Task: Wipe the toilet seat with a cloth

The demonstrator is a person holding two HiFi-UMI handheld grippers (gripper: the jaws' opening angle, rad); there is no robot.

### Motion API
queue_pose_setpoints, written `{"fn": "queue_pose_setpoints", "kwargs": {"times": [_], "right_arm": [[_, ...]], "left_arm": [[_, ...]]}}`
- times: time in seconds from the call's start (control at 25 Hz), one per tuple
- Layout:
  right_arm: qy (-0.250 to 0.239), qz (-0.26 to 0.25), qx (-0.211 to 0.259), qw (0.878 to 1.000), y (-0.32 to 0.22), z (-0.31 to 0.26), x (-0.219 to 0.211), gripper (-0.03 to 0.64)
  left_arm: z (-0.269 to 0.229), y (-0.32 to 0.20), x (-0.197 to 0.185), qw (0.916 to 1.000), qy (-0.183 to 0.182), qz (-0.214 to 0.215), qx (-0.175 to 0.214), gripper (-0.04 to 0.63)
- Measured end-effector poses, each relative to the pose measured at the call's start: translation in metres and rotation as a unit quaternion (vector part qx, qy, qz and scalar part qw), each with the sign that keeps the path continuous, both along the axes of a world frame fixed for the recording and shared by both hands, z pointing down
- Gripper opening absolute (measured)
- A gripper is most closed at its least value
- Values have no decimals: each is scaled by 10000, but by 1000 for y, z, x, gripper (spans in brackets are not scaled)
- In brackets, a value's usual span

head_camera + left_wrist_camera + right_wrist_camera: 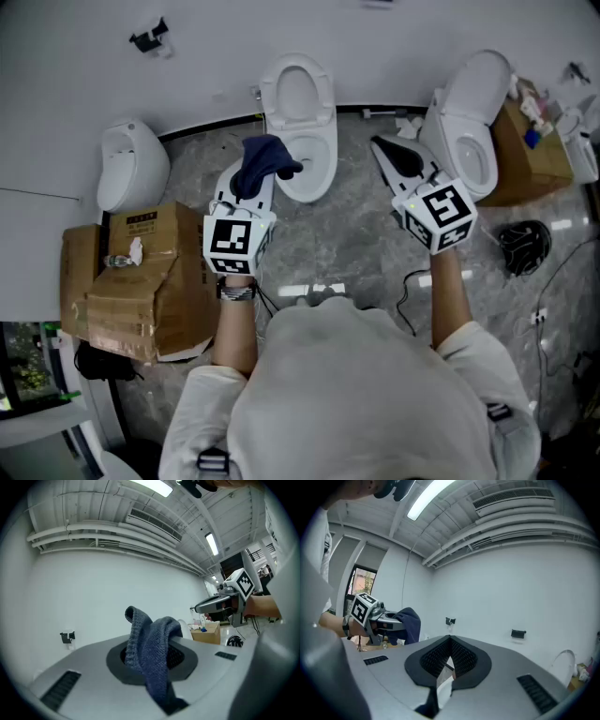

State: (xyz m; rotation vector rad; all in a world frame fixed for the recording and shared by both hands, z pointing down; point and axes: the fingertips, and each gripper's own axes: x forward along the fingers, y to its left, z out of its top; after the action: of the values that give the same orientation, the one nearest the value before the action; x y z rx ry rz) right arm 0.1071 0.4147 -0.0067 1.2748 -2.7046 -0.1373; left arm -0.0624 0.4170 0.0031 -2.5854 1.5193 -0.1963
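Left gripper point(153, 660): jaws were clamped on a dark blue knitted cloth point(265, 161), which bunched up above the pads and hung over the tips. The gripper was held level.

Right gripper point(449, 658): jaws were fully together with nothing between them, also level.

From the head view, the cloth overlapped the near left edge of the middle toilet point(317, 173). The bowl lay ahead of the left gripper and slightly to its right, with its long axis running away from the person. Whether cloth and rim were touching could not be told.

The right gripper stood between this toilet and a second toilet point(469, 122) further right, nearer the second.

Judgement: the left gripper was the nearer and the only one equipped. The wipe would call for bringing the cloth down onto the rim.
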Motion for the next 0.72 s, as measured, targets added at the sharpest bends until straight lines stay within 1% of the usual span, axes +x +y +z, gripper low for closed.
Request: {"fn": "queue_pose_setpoints", "kwargs": {"times": [0.2,0.36,0.52,0.72], "right_arm": [[-424,-87,22,9991,0,-4,27,29],[-710,-311,-134,9969,0,1,39,28],[-508,-359,-109,9980,-7,12,44,28],[-321,-403,-38,9987,-25,15,32,28]], "left_arm": [[4,2,20,9999,-24,-112,-82,41],[14,6,30,9997,-30,-184,-162,41],[18,2,38,9996,-8,-170,-207,41],[19,-19,27,9997,5,-189,-156,41]]}}
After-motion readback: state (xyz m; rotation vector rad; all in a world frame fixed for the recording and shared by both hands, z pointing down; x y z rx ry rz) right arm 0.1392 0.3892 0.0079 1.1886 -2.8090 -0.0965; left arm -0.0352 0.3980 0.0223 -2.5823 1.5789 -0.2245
